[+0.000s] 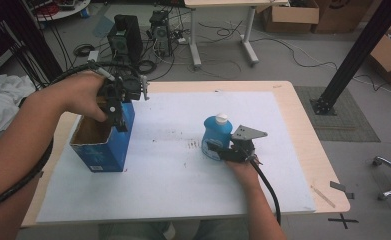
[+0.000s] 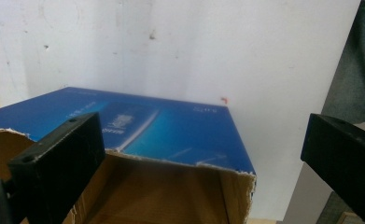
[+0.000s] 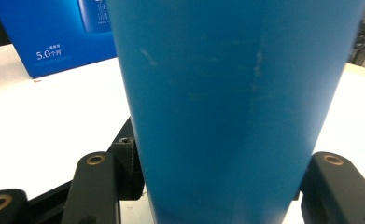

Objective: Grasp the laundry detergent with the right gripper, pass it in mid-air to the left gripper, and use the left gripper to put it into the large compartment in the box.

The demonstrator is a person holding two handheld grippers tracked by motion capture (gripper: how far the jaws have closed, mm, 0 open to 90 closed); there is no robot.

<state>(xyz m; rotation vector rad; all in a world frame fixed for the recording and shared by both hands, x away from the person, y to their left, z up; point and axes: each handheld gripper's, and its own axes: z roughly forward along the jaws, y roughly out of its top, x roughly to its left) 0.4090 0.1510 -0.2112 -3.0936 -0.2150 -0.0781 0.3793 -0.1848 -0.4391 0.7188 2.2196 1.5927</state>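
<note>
A blue bottle (image 1: 216,132) with a white cap stands upright on the white mat, right of centre. My right gripper (image 1: 213,150) comes at it from the near side and is shut on its lower body. In the right gripper view the bottle (image 3: 236,107) sits between the two black fingers (image 3: 96,186). An open-topped blue cardboard box (image 1: 100,150) stands at the mat's left. My left gripper (image 1: 118,117) hangs over its far right corner, pointing down. Its jaws stand wide apart in the left gripper view (image 2: 203,158), one over the box's brown inside, the other beyond the box wall (image 2: 171,130).
The white mat (image 1: 173,165) covers most of the wooden table (image 1: 308,145). Beyond the far edge, computer towers (image 1: 125,35) and cables lie on the floor. A black post (image 1: 353,55) and cardboard boxes stand at the right rear. A white cloth lies off the left side.
</note>
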